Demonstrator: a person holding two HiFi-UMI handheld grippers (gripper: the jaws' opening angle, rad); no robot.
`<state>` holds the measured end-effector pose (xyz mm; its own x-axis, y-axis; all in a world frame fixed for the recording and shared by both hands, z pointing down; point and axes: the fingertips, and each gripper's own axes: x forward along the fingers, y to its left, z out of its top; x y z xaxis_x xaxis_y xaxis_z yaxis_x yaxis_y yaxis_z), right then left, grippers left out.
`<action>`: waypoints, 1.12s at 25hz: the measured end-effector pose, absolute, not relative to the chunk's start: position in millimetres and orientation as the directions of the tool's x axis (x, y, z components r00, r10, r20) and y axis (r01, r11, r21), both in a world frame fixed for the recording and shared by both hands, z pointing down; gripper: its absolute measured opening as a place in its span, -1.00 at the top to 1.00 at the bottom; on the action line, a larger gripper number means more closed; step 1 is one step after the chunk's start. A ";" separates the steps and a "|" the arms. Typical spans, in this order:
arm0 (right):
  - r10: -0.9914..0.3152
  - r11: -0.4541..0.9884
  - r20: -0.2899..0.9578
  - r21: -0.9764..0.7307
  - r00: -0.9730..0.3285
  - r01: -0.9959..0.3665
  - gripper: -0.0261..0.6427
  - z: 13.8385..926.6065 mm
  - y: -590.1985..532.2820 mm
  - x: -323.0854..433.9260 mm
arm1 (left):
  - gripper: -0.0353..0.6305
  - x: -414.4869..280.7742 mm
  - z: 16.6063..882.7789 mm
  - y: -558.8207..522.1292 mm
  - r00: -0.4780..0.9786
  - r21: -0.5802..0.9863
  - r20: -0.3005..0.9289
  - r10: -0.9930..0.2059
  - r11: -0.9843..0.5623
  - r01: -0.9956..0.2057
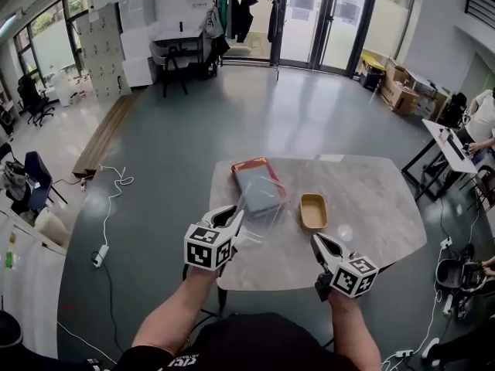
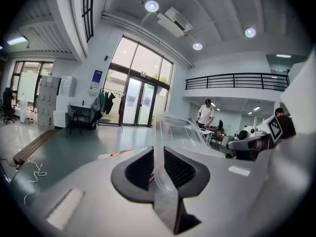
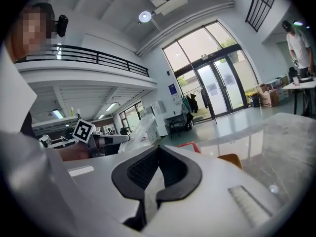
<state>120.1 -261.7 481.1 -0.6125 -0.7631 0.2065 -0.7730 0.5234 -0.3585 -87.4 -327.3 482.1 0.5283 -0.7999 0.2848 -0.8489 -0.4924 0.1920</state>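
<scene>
One thin rim is all your left claw [image 2: 159, 181] pinches, tub [image 2: 176, 132] above the table [image 1: 379, 207]; right claw [image 1: 319, 243] closed, empty. Flex may slip it.

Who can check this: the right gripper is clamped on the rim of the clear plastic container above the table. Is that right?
No. The left gripper is clamped on the rim of the clear plastic container above the table; the left gripper view shows the rim between its jaws. The right gripper holds nothing.
</scene>
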 end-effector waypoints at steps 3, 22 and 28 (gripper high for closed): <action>-0.766 0.533 0.190 -0.346 -0.614 -0.772 0.88 468.4 -262.1 130.9 | 0.70 -82.8 468.4 -325.0 0.526 0.200 0.252 -0.812 -0.488 -0.849; -0.785 0.591 0.045 -0.246 -0.618 -0.768 0.88 411.9 -267.9 189.2 | 0.70 -37.7 403.4 -318.1 0.496 0.099 0.127 -0.859 -0.486 -0.868; -0.778 0.607 0.038 -0.215 -0.627 -0.765 0.89 407.9 -261.9 190.9 | 0.70 -29.9 399.3 -314.9 0.495 0.084 0.109 -0.862 -0.488 -0.869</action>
<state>190.9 -261.9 407.9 -0.6273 -0.7778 0.0381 -0.7653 0.6067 -0.2148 -29.9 -314.9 399.3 0.4949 -0.8621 0.1086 -0.8687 -0.4881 0.0842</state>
